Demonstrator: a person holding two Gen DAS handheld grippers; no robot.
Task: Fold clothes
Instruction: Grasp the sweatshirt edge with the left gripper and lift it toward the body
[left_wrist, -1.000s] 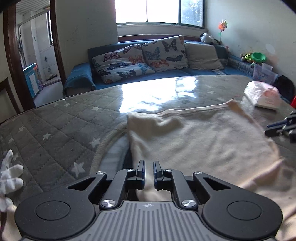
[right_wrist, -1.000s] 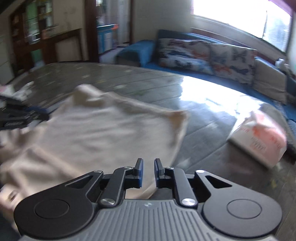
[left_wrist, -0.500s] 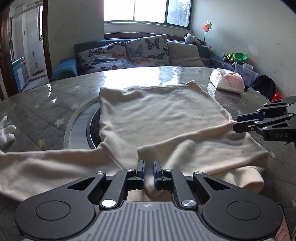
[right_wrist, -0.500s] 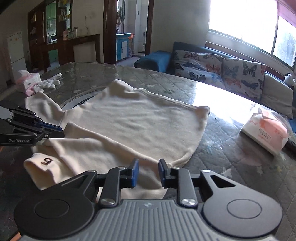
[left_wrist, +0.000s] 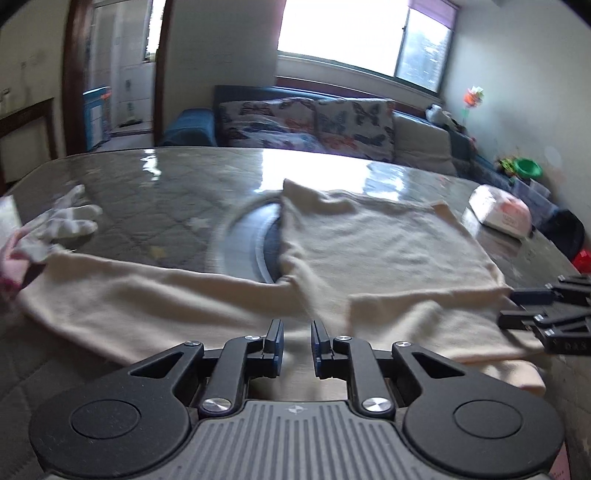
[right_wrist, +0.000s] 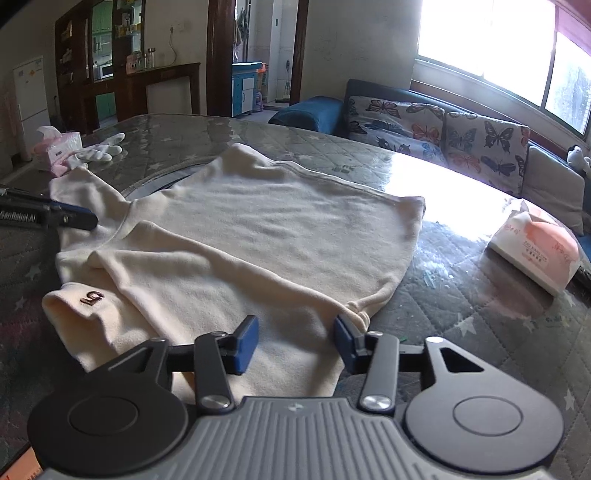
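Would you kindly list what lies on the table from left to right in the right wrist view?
Pink tissue box → white glove → cream garment → tissue pack.

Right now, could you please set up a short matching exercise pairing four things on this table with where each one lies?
Things:
1. cream garment
2. white gloves
3. pink tissue box
4. white and pink tissue pack

Places:
A. far left edge of the table, just behind the gloves
B. right side of the table, apart from the garment
C. spread across the middle of the table
D. beside the tip of the outstretched sleeve

Pairs: 1-C, 2-D, 3-A, 4-B
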